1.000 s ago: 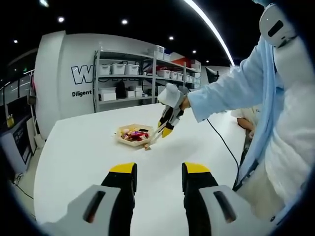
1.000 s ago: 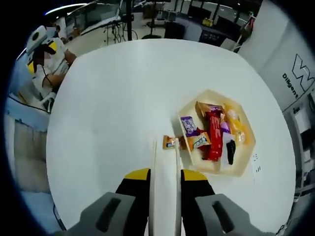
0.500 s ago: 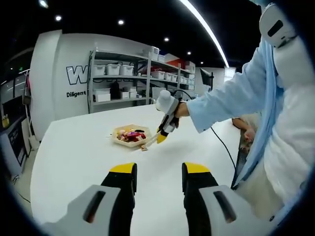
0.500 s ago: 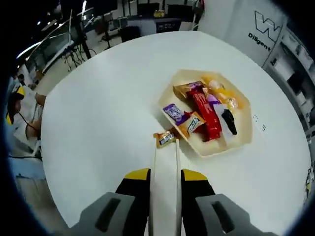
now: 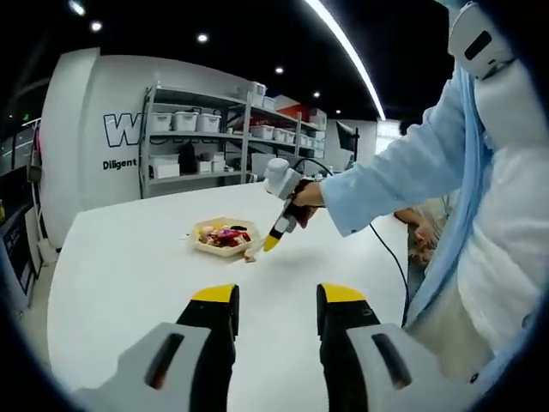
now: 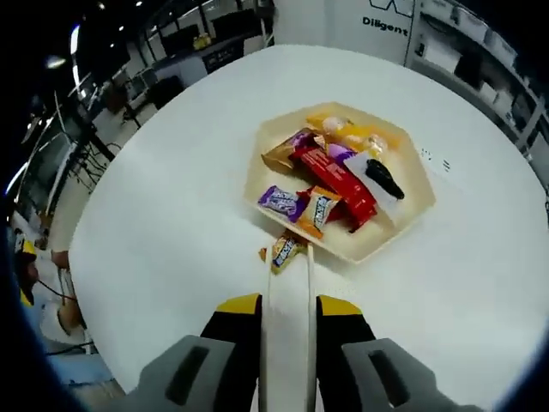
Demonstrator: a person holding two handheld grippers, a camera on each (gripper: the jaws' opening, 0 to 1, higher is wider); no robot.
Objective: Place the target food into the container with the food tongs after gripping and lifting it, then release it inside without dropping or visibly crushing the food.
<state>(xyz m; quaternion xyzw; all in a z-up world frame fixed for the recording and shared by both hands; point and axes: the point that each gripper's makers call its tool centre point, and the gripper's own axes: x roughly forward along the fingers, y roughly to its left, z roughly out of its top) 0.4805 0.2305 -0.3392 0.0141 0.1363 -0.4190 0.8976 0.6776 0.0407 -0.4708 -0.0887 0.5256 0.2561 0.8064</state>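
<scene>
Tongs [image 6: 288,296] tips at candy [image 6: 284,251]

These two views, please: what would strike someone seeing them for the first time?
In the right gripper view, a beige tray heaped with bright snack packets, a red bar uppermost, sits on the white table. White tongs reach from the right gripper toward a small candy at the tray's near edge. In the left gripper view, a white-sleeved arm stretches over the table.
</scene>
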